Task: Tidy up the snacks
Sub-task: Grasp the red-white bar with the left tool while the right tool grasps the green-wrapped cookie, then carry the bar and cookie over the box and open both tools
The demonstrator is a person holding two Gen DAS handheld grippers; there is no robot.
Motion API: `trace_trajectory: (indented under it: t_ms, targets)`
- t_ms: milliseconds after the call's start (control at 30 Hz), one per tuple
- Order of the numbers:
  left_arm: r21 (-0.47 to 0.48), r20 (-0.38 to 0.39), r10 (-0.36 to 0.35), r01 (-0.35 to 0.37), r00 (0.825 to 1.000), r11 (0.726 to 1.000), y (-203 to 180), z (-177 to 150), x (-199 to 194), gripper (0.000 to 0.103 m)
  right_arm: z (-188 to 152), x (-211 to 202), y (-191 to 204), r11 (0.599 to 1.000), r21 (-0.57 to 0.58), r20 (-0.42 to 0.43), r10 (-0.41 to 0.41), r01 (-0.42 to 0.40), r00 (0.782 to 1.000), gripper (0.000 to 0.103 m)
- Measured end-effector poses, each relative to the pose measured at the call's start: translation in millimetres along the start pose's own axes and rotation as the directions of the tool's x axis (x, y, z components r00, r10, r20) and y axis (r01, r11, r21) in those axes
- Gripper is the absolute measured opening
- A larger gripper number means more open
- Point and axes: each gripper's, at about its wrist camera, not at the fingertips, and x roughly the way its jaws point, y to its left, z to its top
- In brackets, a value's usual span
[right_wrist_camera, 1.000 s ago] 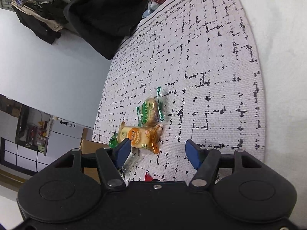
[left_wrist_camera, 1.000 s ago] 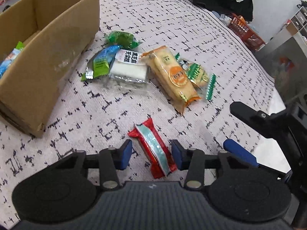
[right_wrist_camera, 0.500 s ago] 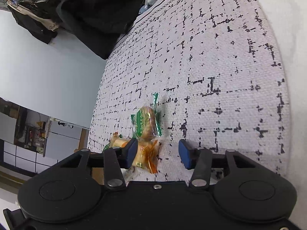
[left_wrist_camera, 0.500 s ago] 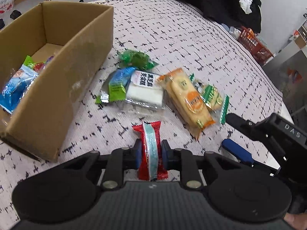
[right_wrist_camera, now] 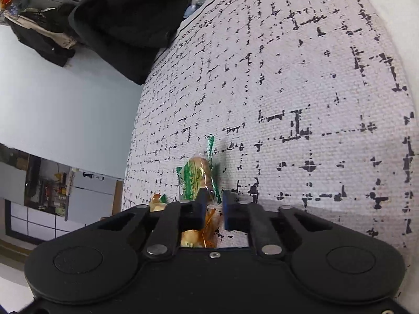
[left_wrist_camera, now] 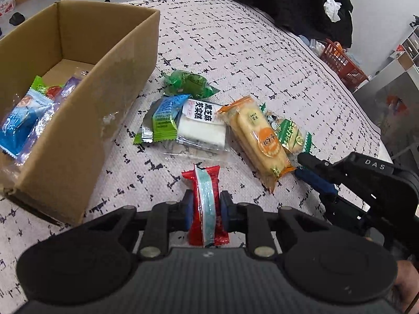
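My left gripper [left_wrist_camera: 205, 210] is shut on a red snack bar with a pale blue stripe [left_wrist_camera: 207, 204], held just above the patterned cloth. A cardboard box [left_wrist_camera: 110, 96] with several snacks inside stands at the left. More snacks lie on the cloth: a green candy pack [left_wrist_camera: 187, 83], a blue-green pack [left_wrist_camera: 163, 120], a white cake pack [left_wrist_camera: 201, 128], an orange cracker pack [left_wrist_camera: 258, 138] and a green-striped pastry pack [left_wrist_camera: 290, 133]. My right gripper [right_wrist_camera: 213, 205] is closed on the edge of the green-striped pastry pack [right_wrist_camera: 195, 180]; it also shows in the left wrist view [left_wrist_camera: 310, 168].
The patterned cloth [right_wrist_camera: 301, 83] covers the table, whose edge curves at the right. A dark coat [left_wrist_camera: 288, 2] and a red basket [left_wrist_camera: 340, 65] lie beyond the far edge. A grey cabinet [left_wrist_camera: 392, 99] stands to the right.
My left gripper closed on the red snack bar and lifted it toward the box. My right gripper moved in on the green-striped pastry pack and closed on its edge.
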Motion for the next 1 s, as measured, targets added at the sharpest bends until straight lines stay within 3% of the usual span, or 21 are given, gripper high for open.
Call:
trace_trajectory:
  t_ms: [100,467,1000]
  targets:
    - [-0.002,0.003,-0.012,0.012,1.000,1.000,3,-1,-3,0.020,-3,-10,7,0.999,-0.034,0.024,0.018,-0.017,1.000,0.001]
    - [0.009,0.049,-0.083,0.083,0.995,0.997,7,3,-37,0.020,-20,-53,59,0.987,-0.160,0.088,0.027,-0.013,0.996,0.000]
    - [0.001,0.156,-0.183,0.185,0.971,0.983,19,22,-97,0.020,-47,-79,127,0.957,-0.287,0.098,0.064,-0.033,0.993,0.000]
